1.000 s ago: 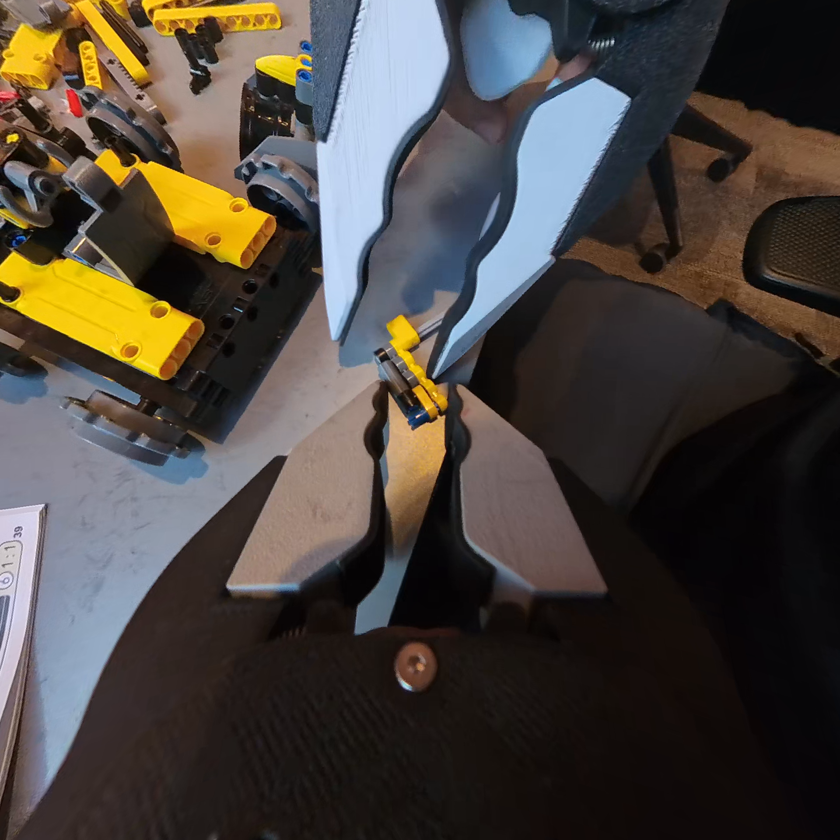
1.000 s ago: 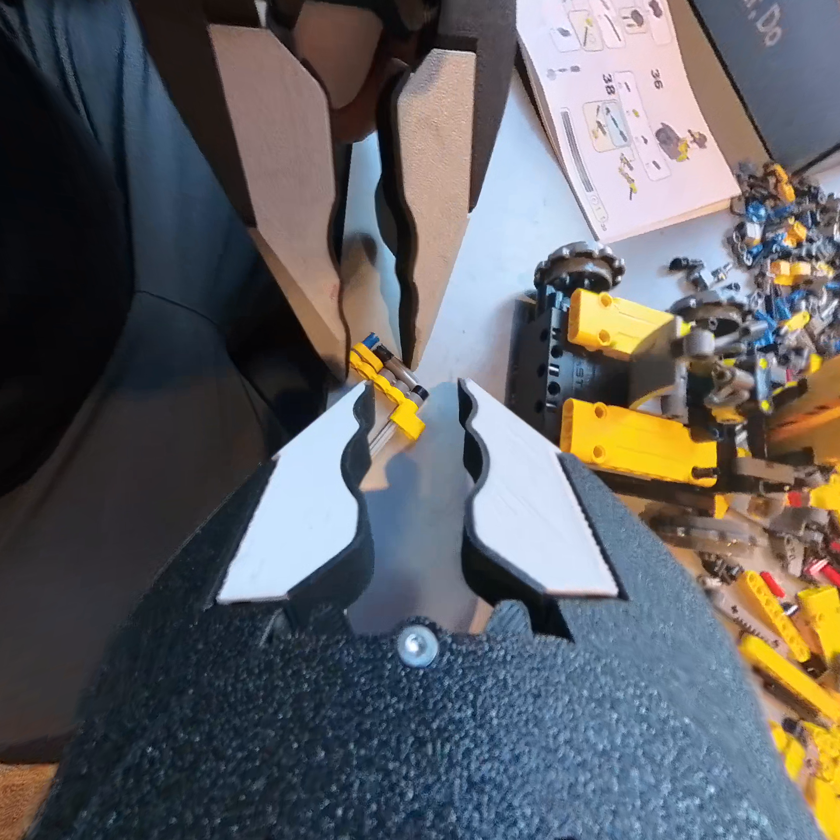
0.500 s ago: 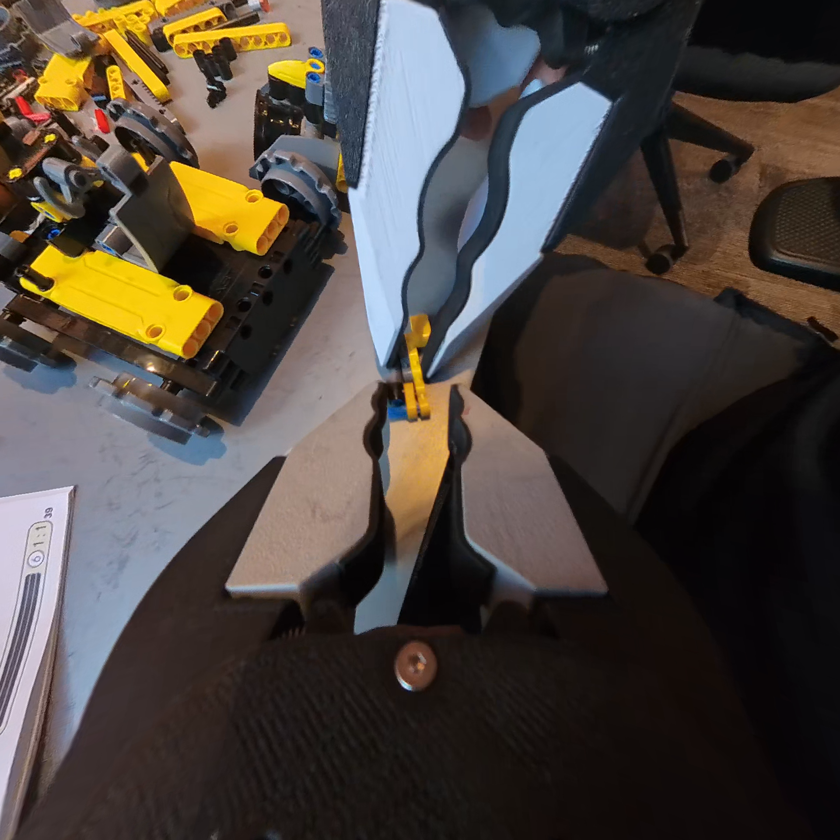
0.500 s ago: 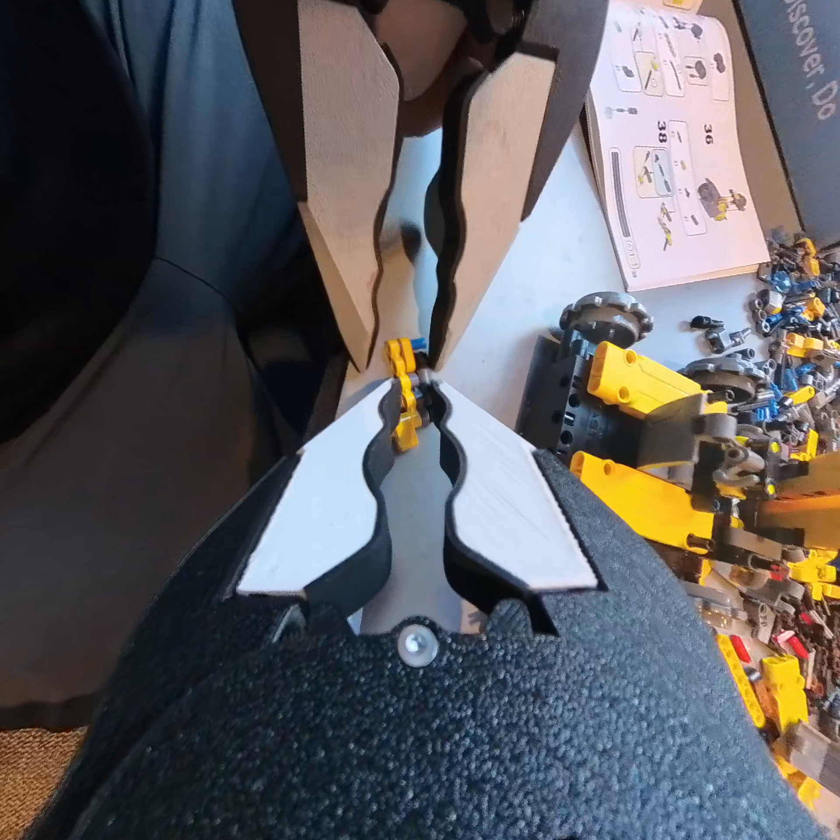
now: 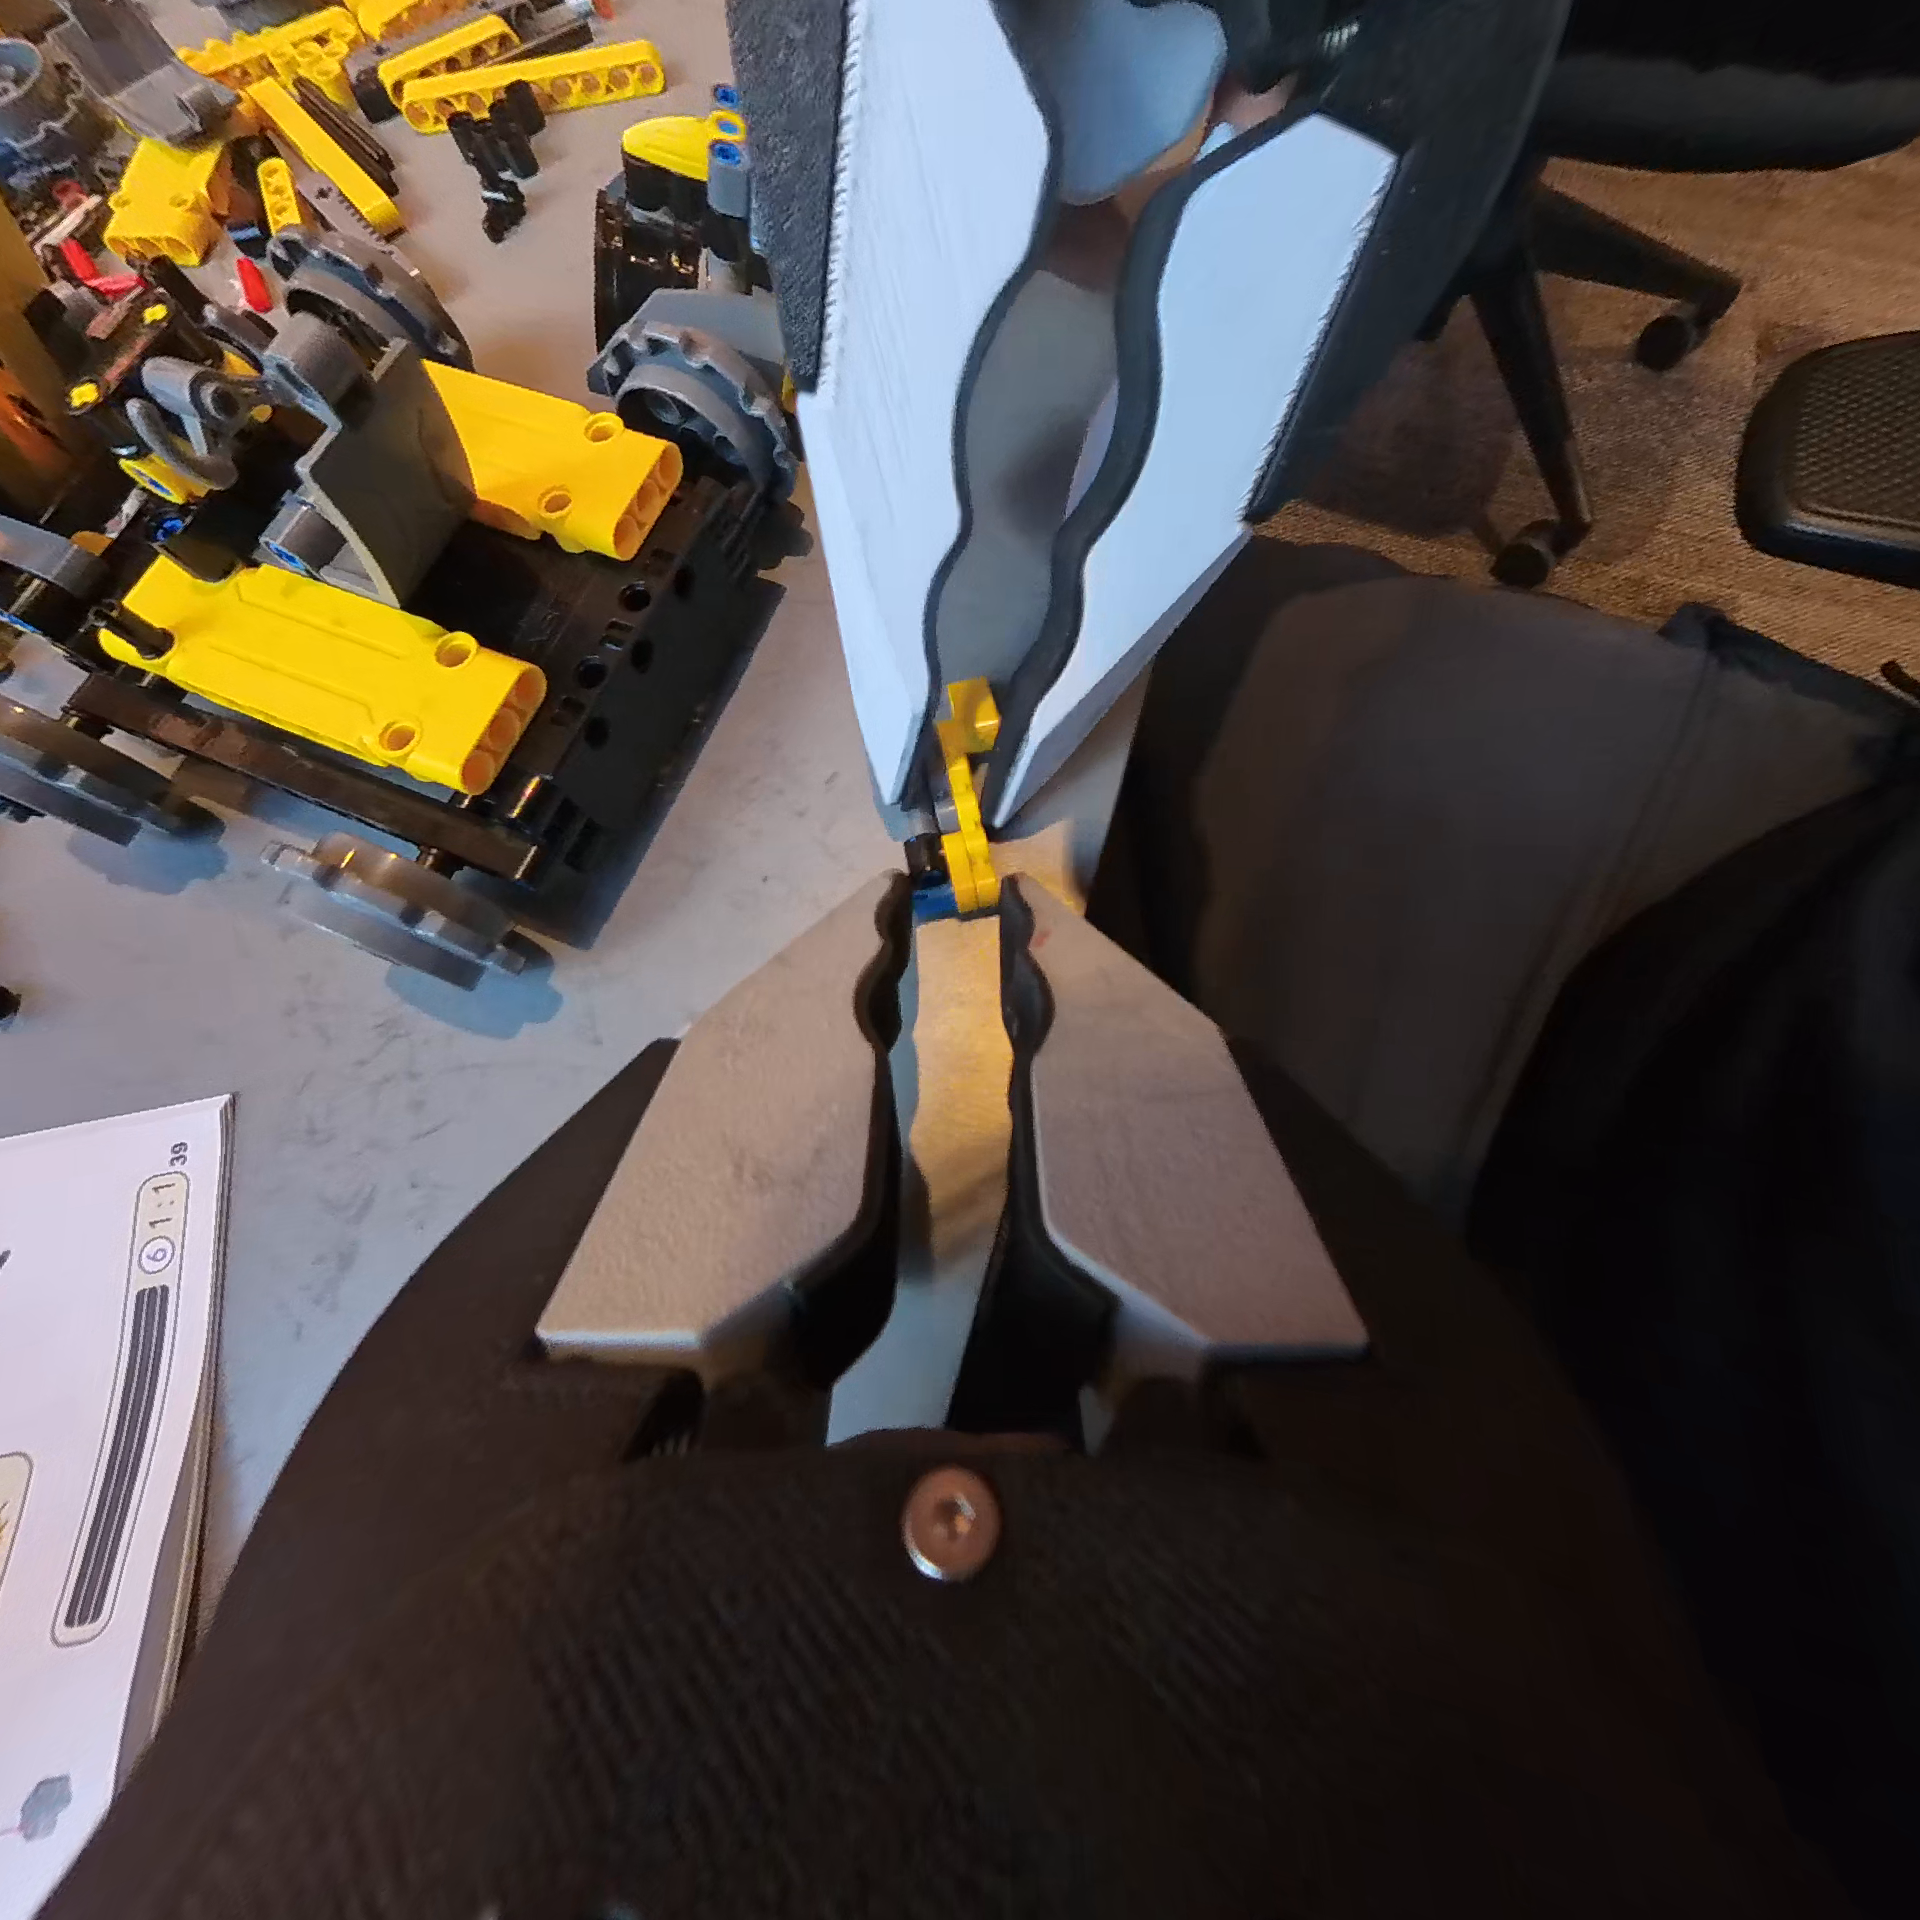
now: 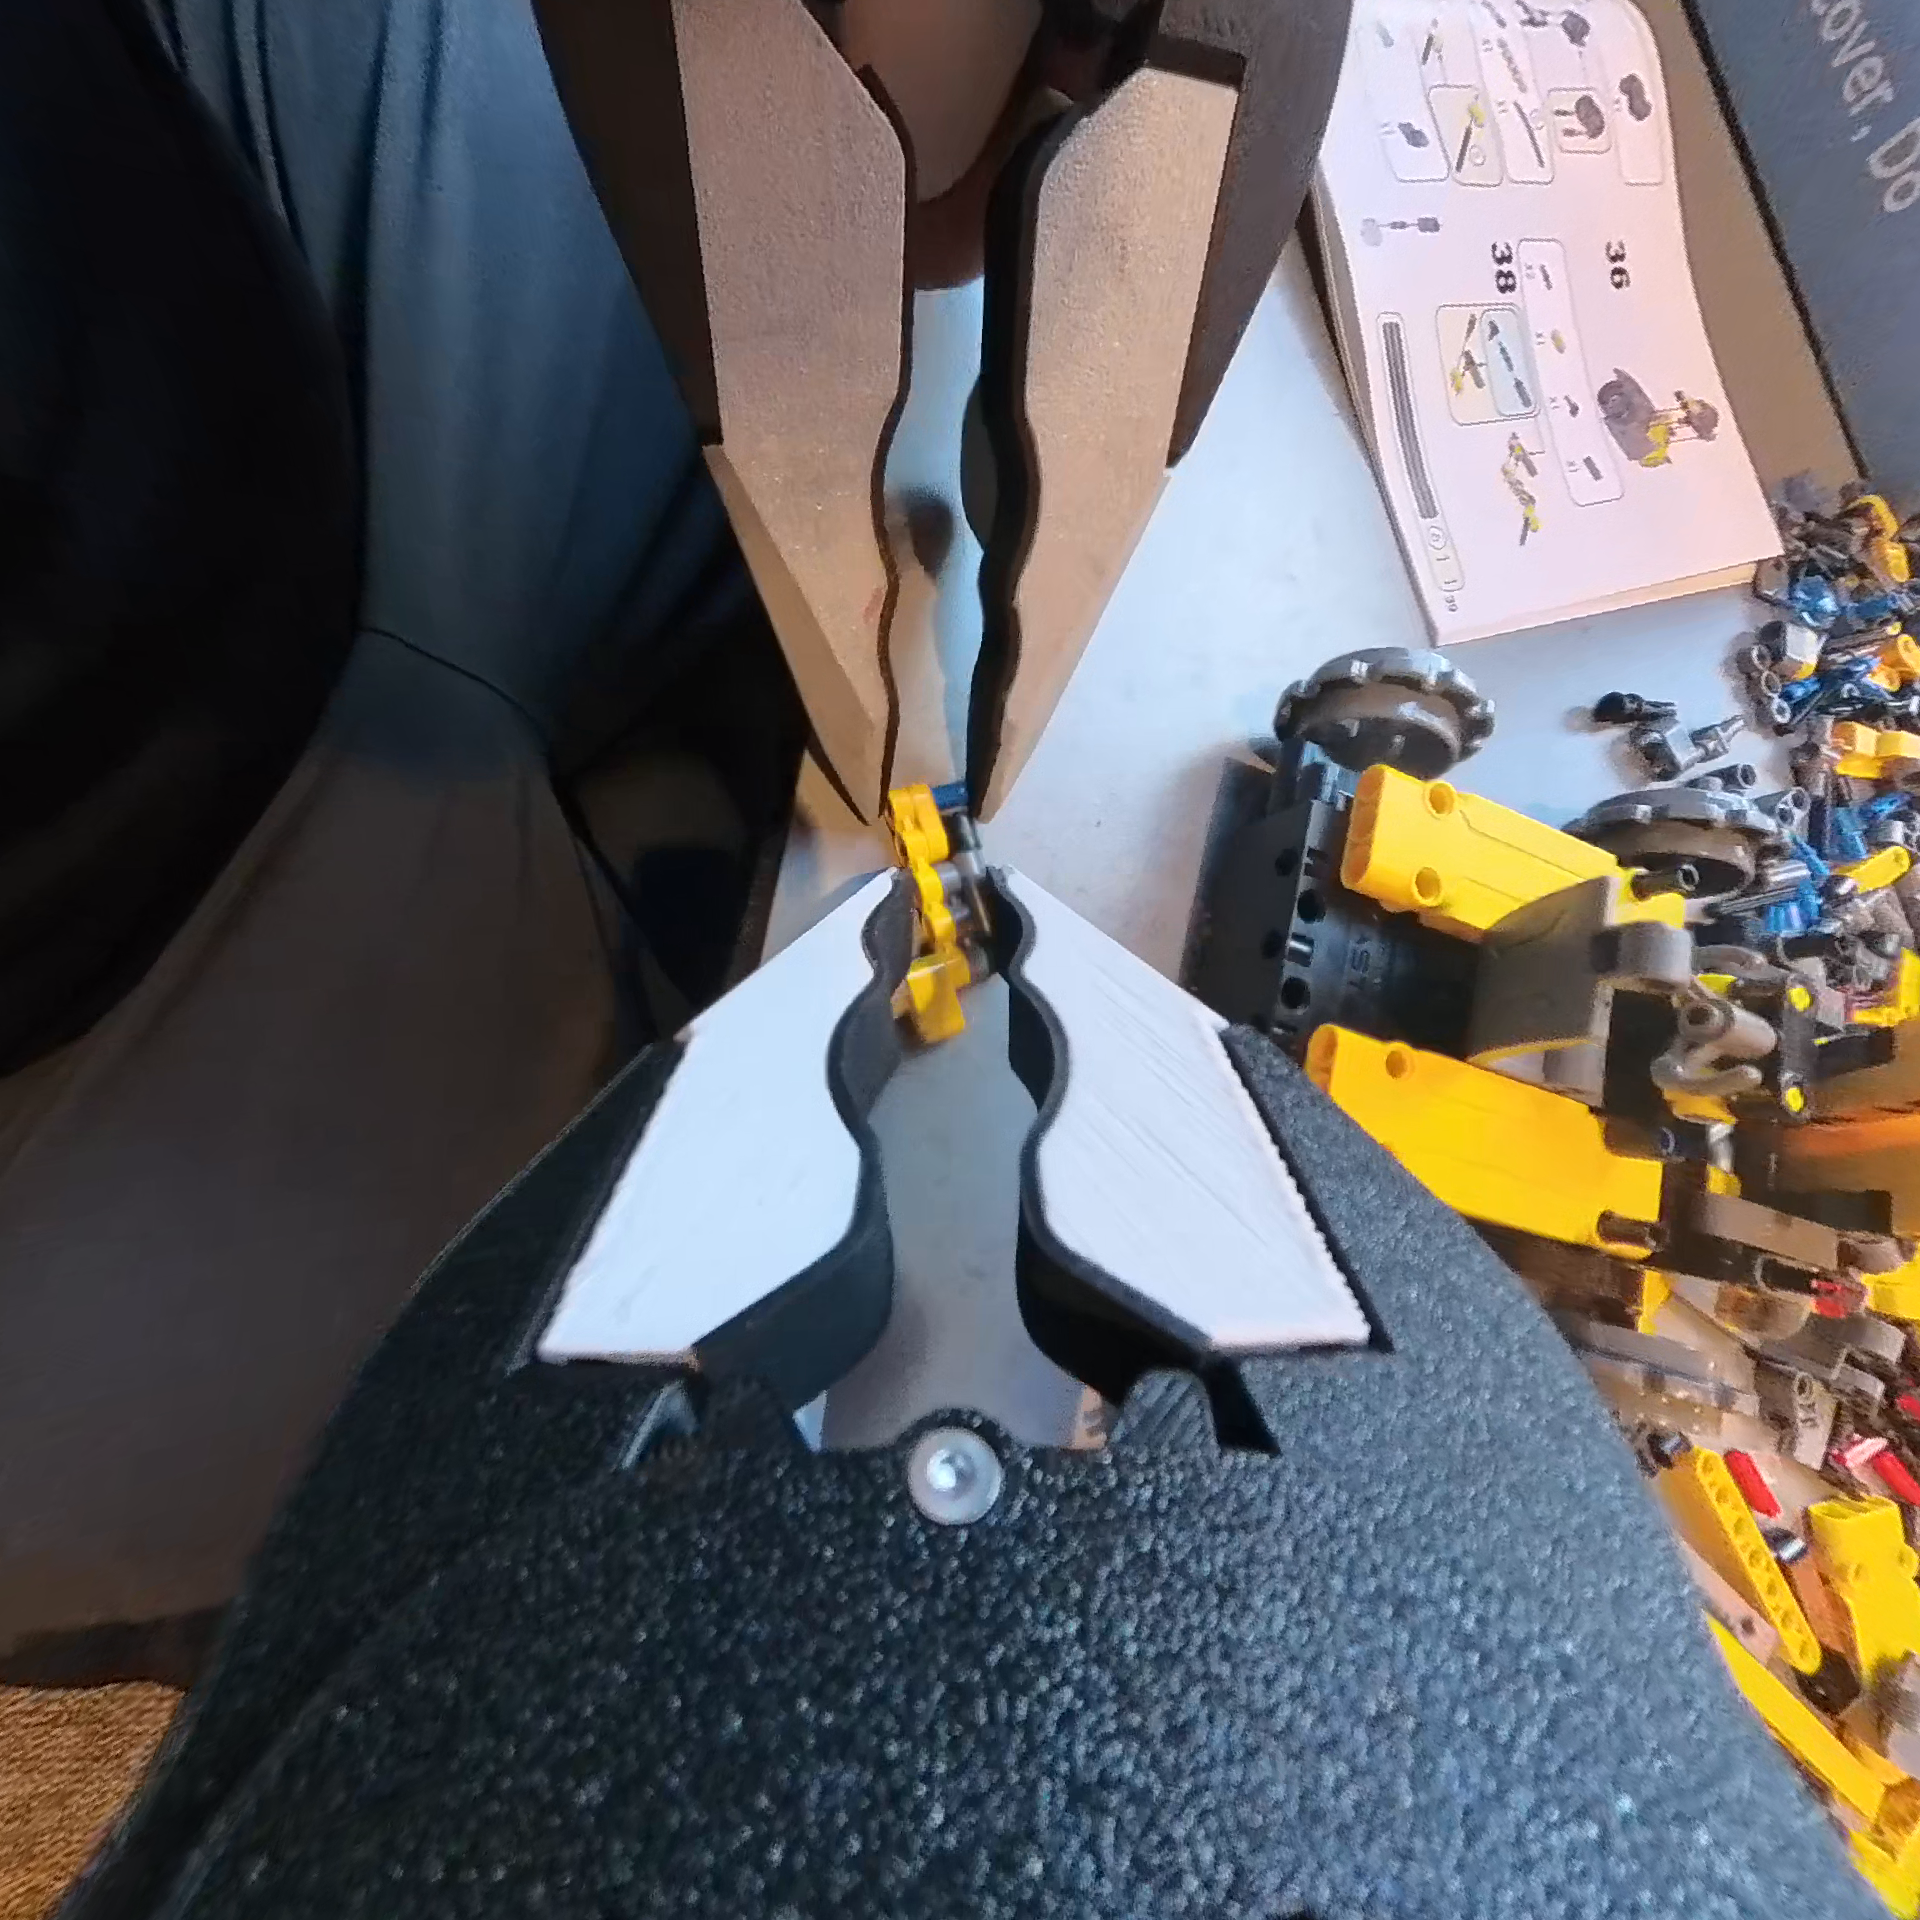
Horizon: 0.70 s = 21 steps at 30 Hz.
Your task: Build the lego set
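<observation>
Booklet: an open instruction booklet (image 5: 99, 1382) lies at the near left corner of the grey table (image 5: 416, 1060), flat, with printed diagrams on its page; in the right wrist view it sits at the far side (image 6: 1538, 343), beside a dark box (image 6: 1829, 187) whose inside I cannot see.

Model: a half-built yellow and black brick vehicle (image 5: 343, 623) stands on the table left of the grippers, with grey toothed wheels (image 5: 696, 405) at its end.

Loose parts: yellow beams (image 5: 520, 78), black pins and small red bits lie scattered on the bare table behind the model; no tray or bin holds them. In the right wrist view a heap of small blue, grey and yellow pieces (image 6: 1839, 623) spreads past the model.

Left gripper (image 5: 958, 896): its jaws are drawn in close and pinch the near end of a small yellow brick assembly (image 5: 961, 821), at the very tips.

Small assembly: yellow links with a dark pin and a blue end, held in the air over the table edge, between both grippers (image 6: 935, 914).

Right gripper (image 6: 940, 914): it faces the left one tip to tip; its jaws are narrowed onto the other end of the same assembly, a yellow piece showing between its pads.

Person: dark trousers (image 5: 1455, 883) fill the right side, just past the table edge.

Chair: a black office chair base (image 5: 1538, 343) stands on the brown carpet beyond.
</observation>
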Tool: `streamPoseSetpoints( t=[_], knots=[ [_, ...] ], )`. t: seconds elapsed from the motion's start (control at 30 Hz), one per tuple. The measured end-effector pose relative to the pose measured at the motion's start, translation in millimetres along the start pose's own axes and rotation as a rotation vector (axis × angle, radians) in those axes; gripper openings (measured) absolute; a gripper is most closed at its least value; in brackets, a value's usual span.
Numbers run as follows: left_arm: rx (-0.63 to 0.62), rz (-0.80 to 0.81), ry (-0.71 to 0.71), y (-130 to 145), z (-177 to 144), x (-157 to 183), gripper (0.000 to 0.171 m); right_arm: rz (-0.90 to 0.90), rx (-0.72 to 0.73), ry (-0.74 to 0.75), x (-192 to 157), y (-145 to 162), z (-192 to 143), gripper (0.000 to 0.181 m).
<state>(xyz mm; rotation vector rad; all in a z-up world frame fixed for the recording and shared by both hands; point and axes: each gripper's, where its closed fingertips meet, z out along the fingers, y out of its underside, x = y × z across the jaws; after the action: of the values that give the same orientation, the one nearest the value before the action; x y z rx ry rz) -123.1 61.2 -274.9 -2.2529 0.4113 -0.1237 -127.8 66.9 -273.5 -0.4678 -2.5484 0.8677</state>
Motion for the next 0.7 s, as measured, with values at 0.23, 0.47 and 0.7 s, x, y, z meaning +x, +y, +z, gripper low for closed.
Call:
streamPoseSetpoints(
  t=[0.23,0.47,0.7],
  knots=[
    [0.003,0.043,0.012,0.0,-0.2,0.2,0.015,0.036,-0.009,-0.078,-2.0,-0.3,1.7,0.015],
    [0.0,0.037,0.038,0.4,-0.4,0.4,0.015,0.093,-0.024,-0.132,-3.1,0.1,2.9,0.015],
    [-0.006,0.035,0.06,1.7,-1.9,1.3,0.015,0.092,-0.014,-0.147,-4.4,-0.6,3.8,0.014]
  ],
)
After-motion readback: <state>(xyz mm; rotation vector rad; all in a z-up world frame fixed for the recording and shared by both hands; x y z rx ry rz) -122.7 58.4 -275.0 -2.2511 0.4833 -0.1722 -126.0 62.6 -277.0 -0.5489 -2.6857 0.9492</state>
